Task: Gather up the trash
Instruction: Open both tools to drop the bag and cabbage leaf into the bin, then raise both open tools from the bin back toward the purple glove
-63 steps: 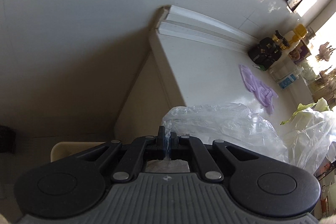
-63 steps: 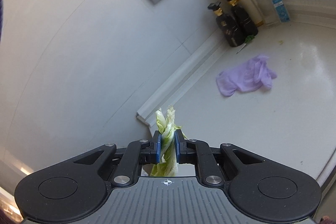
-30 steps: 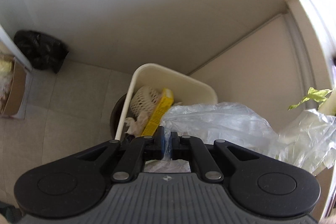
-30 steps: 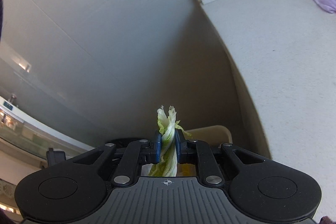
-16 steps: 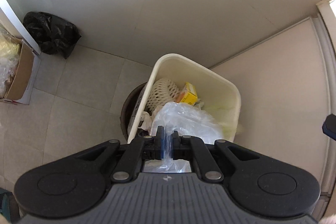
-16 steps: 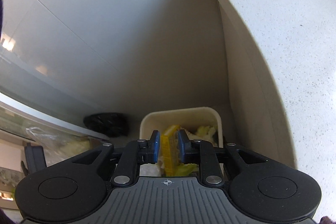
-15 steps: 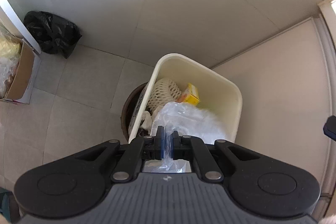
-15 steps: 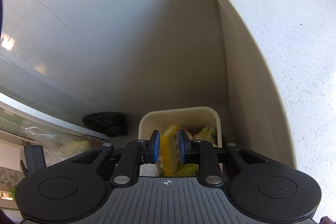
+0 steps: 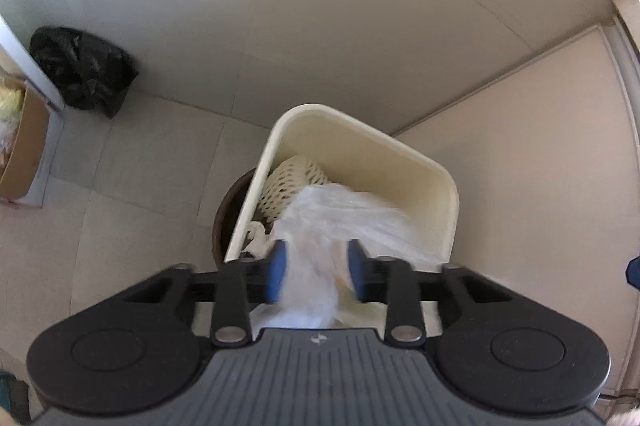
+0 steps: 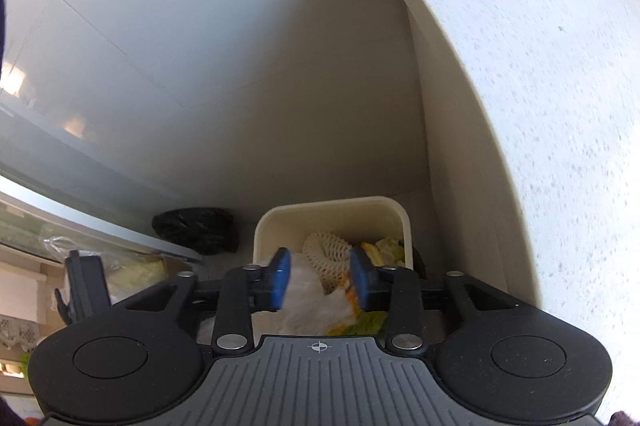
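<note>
A cream trash bin (image 9: 400,154) stands on the floor below both grippers. My left gripper (image 9: 316,270) hovers over it and its jaws are opening. A clear plastic bag (image 9: 340,218), blurred, hangs loose between the blue pads and spills into the bin. My right gripper (image 10: 320,276) is also over the bin (image 10: 332,210), its jaws opening with nothing between them. Pale green cabbage leaves (image 10: 386,246) lie inside by the right wall, beside a white foam net (image 10: 324,254) and the plastic bag (image 10: 308,302).
A white counter (image 10: 540,66) rises right of the bin, a grey wall behind. A black bag (image 9: 80,70) sits in the floor corner, a cardboard box (image 9: 20,146) at far left. A dark round object (image 9: 226,214) is beside the bin.
Both grippers have come down over the bin and their jaws have parted. The cabbage leaf has left the right jaws and lies in the bin; the plastic bag has come loose from the left pads.
</note>
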Available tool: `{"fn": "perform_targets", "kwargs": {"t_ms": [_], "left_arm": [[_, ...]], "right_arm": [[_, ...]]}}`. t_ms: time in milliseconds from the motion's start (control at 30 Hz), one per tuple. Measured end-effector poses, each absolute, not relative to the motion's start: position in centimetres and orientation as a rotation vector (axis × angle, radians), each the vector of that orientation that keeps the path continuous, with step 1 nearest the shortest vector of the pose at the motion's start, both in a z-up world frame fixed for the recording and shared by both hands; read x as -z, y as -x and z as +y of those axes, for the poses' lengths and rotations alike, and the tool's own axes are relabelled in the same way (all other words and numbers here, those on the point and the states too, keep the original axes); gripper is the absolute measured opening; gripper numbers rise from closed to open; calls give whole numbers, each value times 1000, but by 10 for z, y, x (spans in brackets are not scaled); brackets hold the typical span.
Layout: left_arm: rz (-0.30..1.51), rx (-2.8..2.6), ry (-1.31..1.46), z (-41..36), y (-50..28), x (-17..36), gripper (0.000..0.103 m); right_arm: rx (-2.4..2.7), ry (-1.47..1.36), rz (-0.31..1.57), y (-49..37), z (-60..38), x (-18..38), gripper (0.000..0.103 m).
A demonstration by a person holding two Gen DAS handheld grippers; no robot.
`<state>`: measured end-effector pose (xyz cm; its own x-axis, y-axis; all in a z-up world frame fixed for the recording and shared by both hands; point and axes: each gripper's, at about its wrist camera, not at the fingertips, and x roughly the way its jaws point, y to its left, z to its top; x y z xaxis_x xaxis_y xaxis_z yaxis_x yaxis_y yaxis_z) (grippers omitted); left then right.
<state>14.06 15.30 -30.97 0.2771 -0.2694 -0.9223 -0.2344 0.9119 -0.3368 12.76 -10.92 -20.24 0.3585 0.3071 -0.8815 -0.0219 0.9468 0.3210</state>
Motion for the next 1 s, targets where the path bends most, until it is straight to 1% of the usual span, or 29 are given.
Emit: {"fn": "perform_targets", "kwargs": {"t_ms": [33,67,133,200,333,367,533,733,1000], "left_arm": [[1307,36,453,151,-141,310,37],[1312,44,451,150,-143,310,39],[1312,47,446,149,-143,308,54],[1307,50,448,149,-143,305,64],[1300,60,453,148,-142,300,76],[1299,61,449,148,-142,298,77],[1290,80,418,143,-146,293,89],[1263,80,365,141,-148,274,96],[1189,122,259,125,-158,226,98]], "right_arm": [[-222,-271,1184,-128,-110,202,43],[-230,-269,1177,-128,-109,200,45],[-242,-271,1167,-131,-108,197,49],[-254,-274,1162,-131,-111,195,49],[-272,-282,1148,-132,-117,189,57],[-276,-287,1145,-132,-118,187,59],[-317,-287,1108,-124,-120,174,72],[-386,-266,1030,-117,-129,149,86],[-333,-204,891,-98,-168,118,92]]}}
